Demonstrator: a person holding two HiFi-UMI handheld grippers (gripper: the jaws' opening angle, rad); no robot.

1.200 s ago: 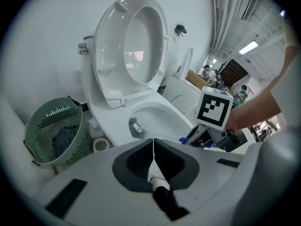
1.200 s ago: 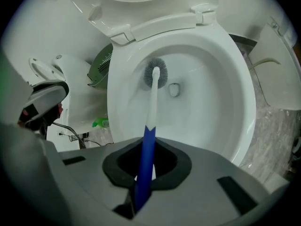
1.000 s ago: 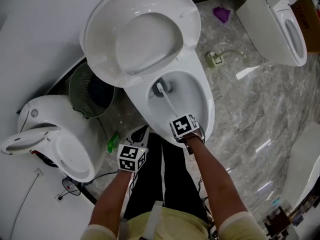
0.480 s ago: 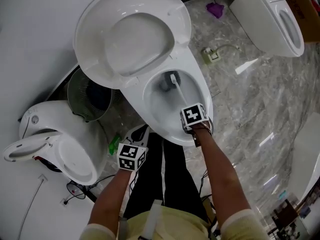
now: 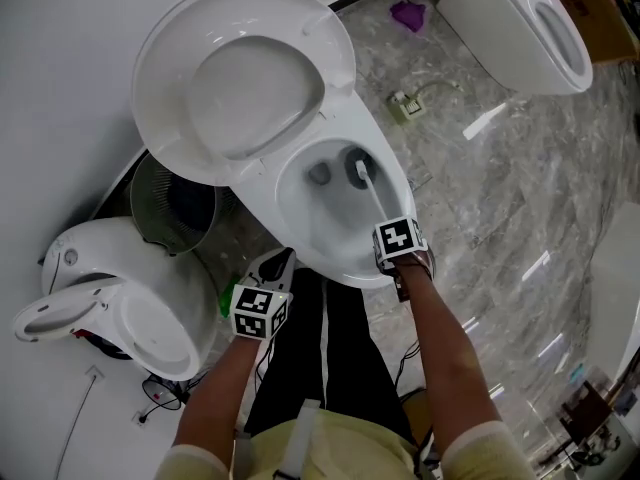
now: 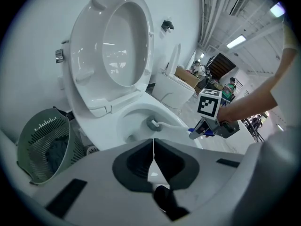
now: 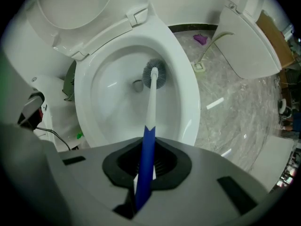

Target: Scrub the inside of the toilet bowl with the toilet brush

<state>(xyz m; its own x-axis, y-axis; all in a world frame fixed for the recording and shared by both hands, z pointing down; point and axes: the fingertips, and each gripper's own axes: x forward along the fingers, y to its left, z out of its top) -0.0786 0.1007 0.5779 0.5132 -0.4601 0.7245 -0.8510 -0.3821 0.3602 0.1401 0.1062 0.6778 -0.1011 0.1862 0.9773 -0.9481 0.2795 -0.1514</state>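
Note:
The white toilet bowl [image 5: 392, 183] stands open, its seat and lid [image 5: 235, 78] tipped up against the wall. My right gripper [image 5: 392, 232] hangs over the bowl's front rim, shut on the toilet brush's blue handle [image 7: 146, 157]. The white shaft runs down to the grey bristle head [image 7: 154, 74], which lies against the bowl's inner wall just right of the drain hole [image 7: 137, 85]. In the head view the brush head [image 5: 359, 168] sits at the bowl's far right side. My left gripper [image 5: 274, 271] hangs left of the bowl's front; its jaws [image 6: 153, 147] are shut on nothing.
A grey mesh waste basket [image 5: 173, 204] stands left of the toilet, beside a second white toilet [image 5: 115, 308] with cables [image 5: 160, 396] on the floor. Another toilet [image 5: 520, 18] stands at the far right. A purple cloth [image 5: 407, 13] and a small plug [image 5: 403, 106] lie on the marble floor.
The brush head has swept from the left of the drain across to the bowl's right side. My right gripper moved right along the rim with it. The left gripper stayed where it was.

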